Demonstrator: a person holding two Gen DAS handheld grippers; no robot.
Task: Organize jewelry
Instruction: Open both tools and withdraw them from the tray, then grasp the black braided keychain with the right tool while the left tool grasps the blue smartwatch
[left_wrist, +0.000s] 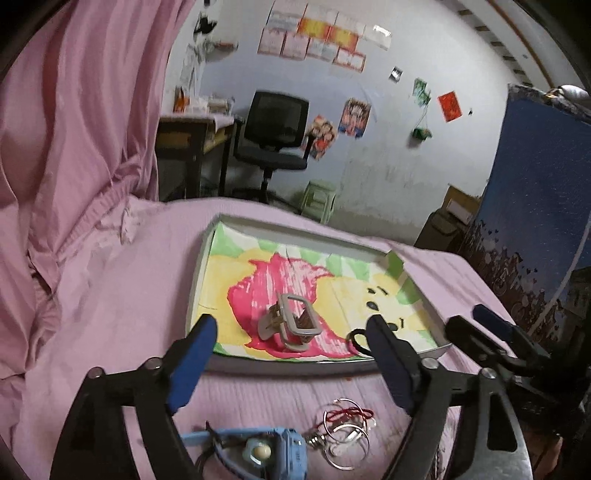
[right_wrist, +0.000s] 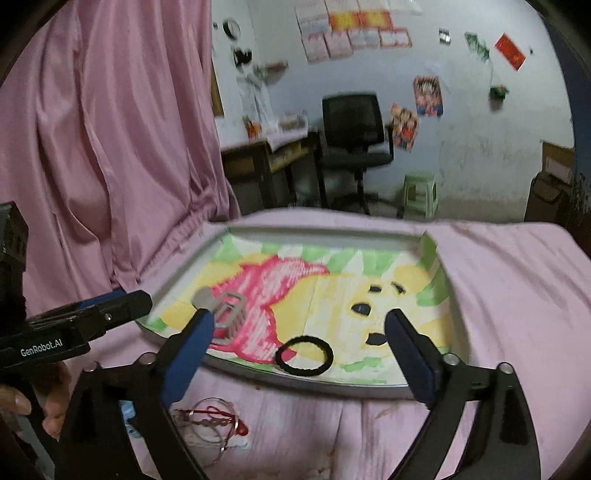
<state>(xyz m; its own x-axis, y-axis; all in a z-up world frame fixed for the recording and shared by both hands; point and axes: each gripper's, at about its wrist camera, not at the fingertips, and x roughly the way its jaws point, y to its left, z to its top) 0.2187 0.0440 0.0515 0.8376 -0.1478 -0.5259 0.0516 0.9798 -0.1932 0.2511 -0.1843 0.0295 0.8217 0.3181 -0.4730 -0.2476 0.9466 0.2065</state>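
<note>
A shallow tray (left_wrist: 201, 273) with a colourful painted lining lies on the pink bed; it also shows in the right wrist view (right_wrist: 317, 386). A grey hair claw clip (left_wrist: 291, 323) stands in it, seen too in the right wrist view (right_wrist: 225, 314). A black hair tie (right_wrist: 304, 355) lies near the tray's front edge. My left gripper (left_wrist: 291, 336) is open and empty, just before the tray. My right gripper (right_wrist: 299, 332) is open and empty over the tray's front; it also shows in the left wrist view (left_wrist: 476, 325). Silver bangles with red string (left_wrist: 349, 430) and a blue watch (left_wrist: 266, 450) lie on the bedsheet.
A pink curtain (left_wrist: 74, 129) hangs at the left. A blue patterned panel (left_wrist: 535, 221) stands at the right. Beyond the bed are an office chair (left_wrist: 275, 136), a desk (left_wrist: 192, 136) and a green stool (left_wrist: 319, 199).
</note>
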